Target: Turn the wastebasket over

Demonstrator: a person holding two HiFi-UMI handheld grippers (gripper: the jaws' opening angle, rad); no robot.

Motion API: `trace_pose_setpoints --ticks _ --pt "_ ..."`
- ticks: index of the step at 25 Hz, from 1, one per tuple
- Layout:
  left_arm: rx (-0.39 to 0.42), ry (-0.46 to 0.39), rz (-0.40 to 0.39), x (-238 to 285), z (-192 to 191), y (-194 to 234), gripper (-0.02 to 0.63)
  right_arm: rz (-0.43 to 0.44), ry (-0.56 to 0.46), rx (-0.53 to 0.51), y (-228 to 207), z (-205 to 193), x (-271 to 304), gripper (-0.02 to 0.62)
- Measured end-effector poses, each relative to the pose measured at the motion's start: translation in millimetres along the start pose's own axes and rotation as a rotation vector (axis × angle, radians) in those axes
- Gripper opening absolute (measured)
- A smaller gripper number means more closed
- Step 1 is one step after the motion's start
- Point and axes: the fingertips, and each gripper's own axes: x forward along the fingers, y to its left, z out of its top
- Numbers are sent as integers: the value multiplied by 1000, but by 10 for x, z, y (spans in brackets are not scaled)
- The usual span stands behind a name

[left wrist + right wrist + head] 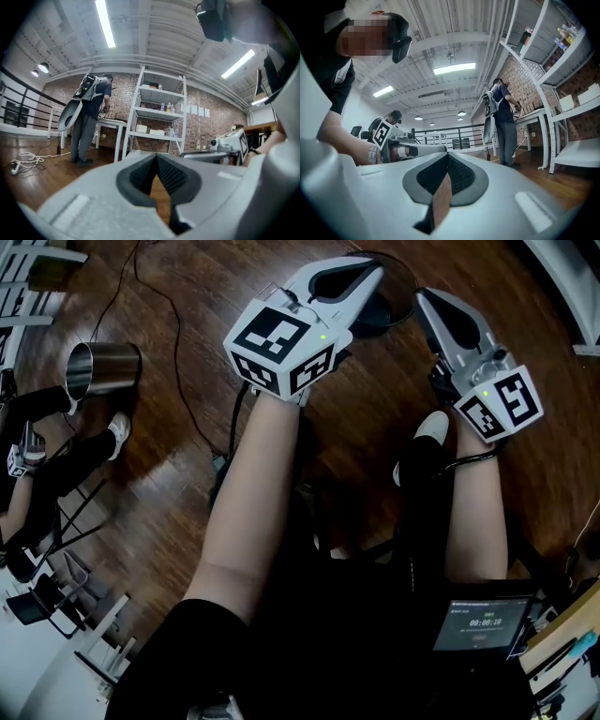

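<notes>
The wastebasket is a shiny metal cylinder on the dark wood floor at the upper left of the head view. Its open mouth points left in the picture; I cannot tell whether it stands or lies. My left gripper is held out at top centre, well to the right of the basket. Its jaws are shut with nothing between them, and the left gripper view shows its tips meeting. My right gripper hangs beside it, farther right, also shut and empty. Neither gripper view shows the basket.
Black cables run across the floor between the basket and my legs. A seated person's legs and chair frames are at the left. A timer screen is at lower right. White shelving and a standing person are ahead.
</notes>
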Motion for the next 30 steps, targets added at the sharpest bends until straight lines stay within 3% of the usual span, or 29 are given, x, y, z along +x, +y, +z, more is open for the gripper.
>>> trace_pose_setpoints --ticks 7,16,30 --pt "44 26 -29 54 -65 -397 3 -16 -19 3 55 71 -261 9" --pt "51 48 -49 69 -149 -585 3 -15 -16 -20 59 99 -402 11" --pt "37 77 -52 119 -288 -545 3 -17 -10 -1 -19 17 -309 9"
